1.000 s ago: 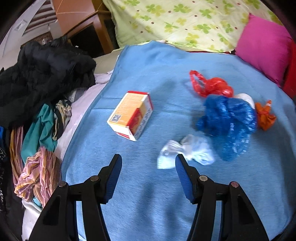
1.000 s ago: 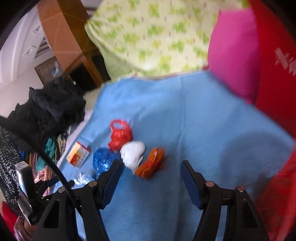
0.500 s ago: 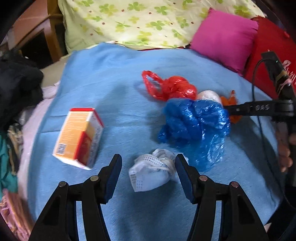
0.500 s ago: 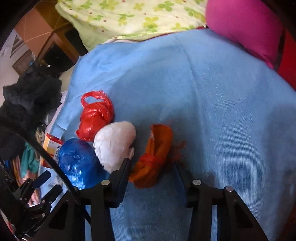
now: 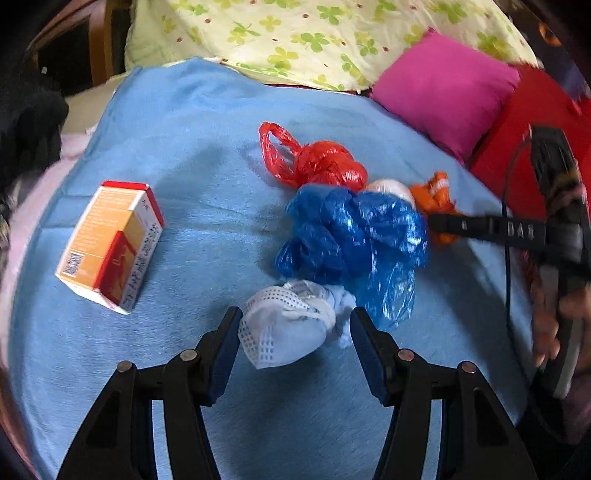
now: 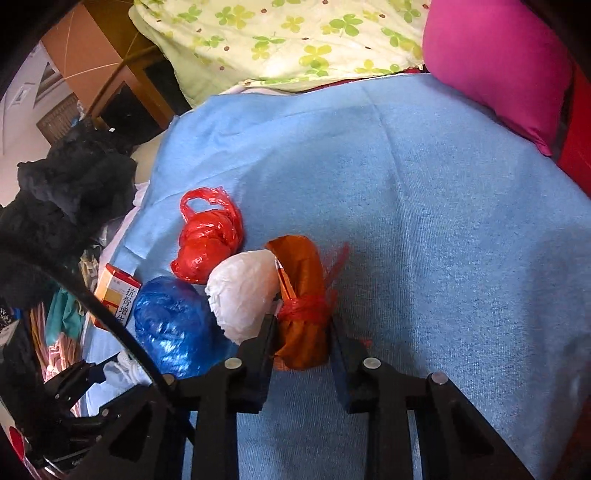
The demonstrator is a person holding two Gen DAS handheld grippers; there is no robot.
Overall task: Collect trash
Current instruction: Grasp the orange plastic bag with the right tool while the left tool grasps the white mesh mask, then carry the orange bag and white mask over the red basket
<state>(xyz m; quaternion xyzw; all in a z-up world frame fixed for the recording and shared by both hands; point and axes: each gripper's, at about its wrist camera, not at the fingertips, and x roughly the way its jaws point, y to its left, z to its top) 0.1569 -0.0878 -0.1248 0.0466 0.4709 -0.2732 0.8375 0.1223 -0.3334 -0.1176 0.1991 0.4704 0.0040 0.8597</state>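
Note:
Trash lies on a blue blanket [image 5: 192,155]. My left gripper [image 5: 295,325] is open, its fingers on either side of a crumpled white face mask [image 5: 288,328]. Beyond it lie a blue plastic bag [image 5: 351,232], a red plastic bag [image 5: 317,166], a white wad [image 5: 391,186] and an orange-and-white box [image 5: 110,240]. My right gripper [image 6: 301,328] is shut on an orange bundle [image 6: 301,295] tied with red string. The white wad [image 6: 243,291], the red bag [image 6: 208,240] and the blue bag [image 6: 173,325] lie just left of it.
A pink pillow [image 5: 443,88] and a red cushion [image 5: 524,129] lie at the far right. A clover-print quilt [image 5: 314,33] lies at the back. A pile of dark clothes [image 6: 62,206] sits off the blanket's left edge.
My left gripper has moved forward so the face mask now lies between its fingers. My right gripper has narrowed and closed onto the orange bundle.

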